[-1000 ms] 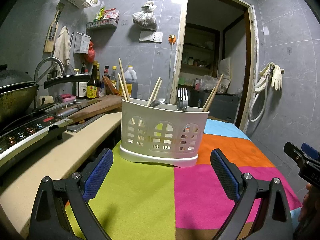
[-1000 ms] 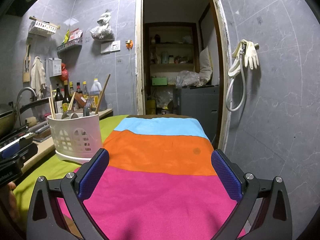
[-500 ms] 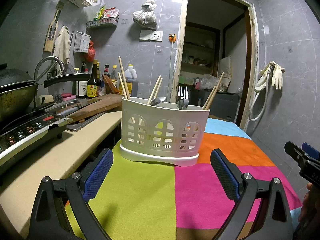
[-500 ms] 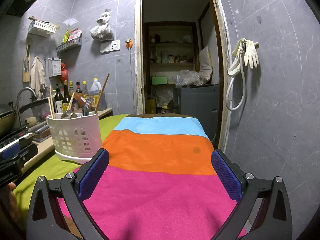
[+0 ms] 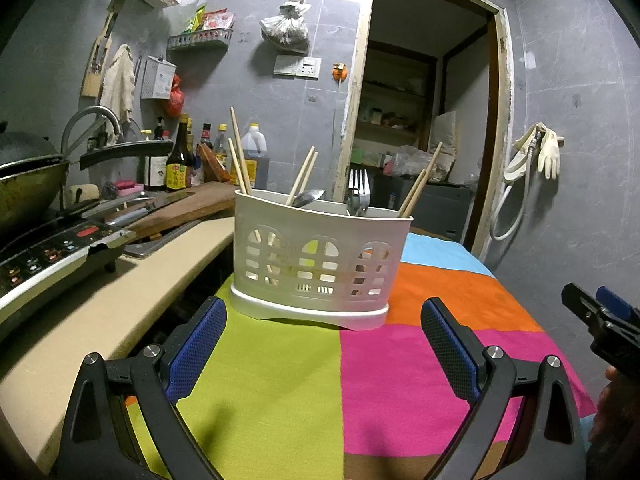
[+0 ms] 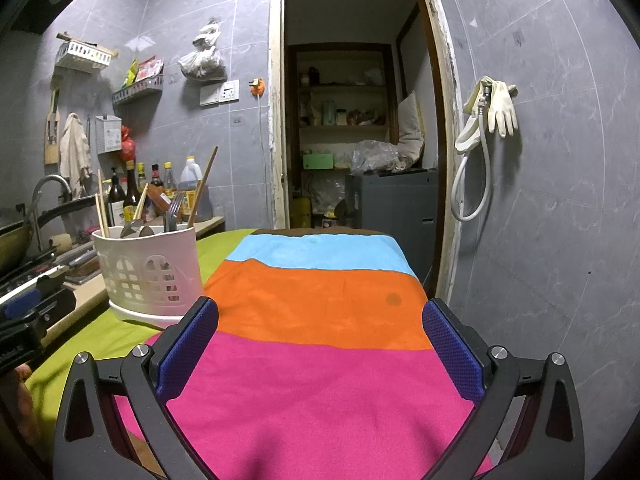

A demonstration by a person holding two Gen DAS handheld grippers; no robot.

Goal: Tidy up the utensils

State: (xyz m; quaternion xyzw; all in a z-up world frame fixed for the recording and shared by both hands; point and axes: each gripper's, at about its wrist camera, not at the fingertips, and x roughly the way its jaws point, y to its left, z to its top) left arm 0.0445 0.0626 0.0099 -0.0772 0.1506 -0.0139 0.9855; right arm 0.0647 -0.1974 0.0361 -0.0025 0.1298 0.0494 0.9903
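A white perforated utensil holder stands on the striped cloth. It holds several wooden chopsticks, a spoon and a fork. My left gripper is open and empty, just in front of the holder. The holder also shows at the left of the right wrist view. My right gripper is open and empty above the pink and orange stripes. Its tip shows at the right edge of the left wrist view.
A beige counter lies to the left with an induction cooker, a wok, a cutting board and sauce bottles. An open doorway is behind the table. Gloves and a hose hang on the right wall.
Nothing has visibly changed; both grippers stay open and nearly still.
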